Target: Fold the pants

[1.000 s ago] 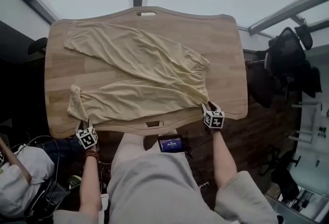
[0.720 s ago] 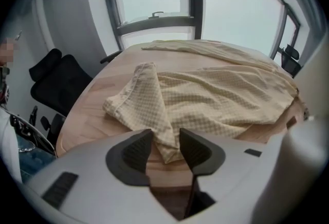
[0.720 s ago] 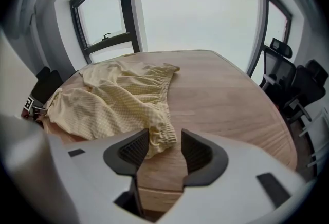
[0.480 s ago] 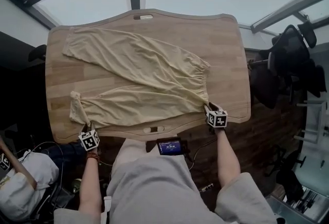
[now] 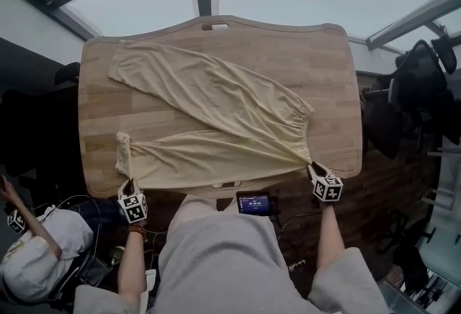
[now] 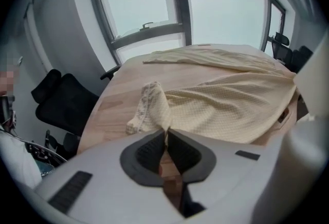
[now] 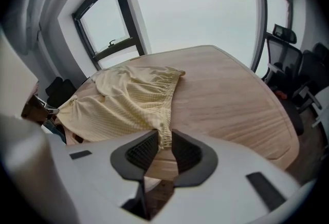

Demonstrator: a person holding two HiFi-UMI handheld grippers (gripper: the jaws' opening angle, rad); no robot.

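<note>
Pale yellow pants [image 5: 216, 125] lie spread on the wooden table [image 5: 331, 82], legs pointing left, waistband at the right. The near leg runs along the table's near edge. My left gripper [image 5: 128, 186] has just been closing and is shut on that leg's cuff [image 6: 151, 105], which stands bunched up in front of the jaws of the left gripper [image 6: 165, 134]. My right gripper [image 5: 311, 166] has also just been closing. It pinches the near corner of the elastic waistband [image 7: 167, 99] between the pads, and the right gripper [image 7: 164, 142] sits at the table's near right edge.
Black office chairs [image 5: 421, 82] stand to the right of the table, and another chair [image 6: 61, 105] to the left. A person in white [image 5: 36, 255] sits at the lower left. A small screen [image 5: 253, 202] hangs below the near edge. Large windows lie beyond the table.
Both grippers have closed on the pants, the left on the cuff, the right on the waistband corner. The cuff is lifted slightly and the near edge of the cloth is pulled taut.
</note>
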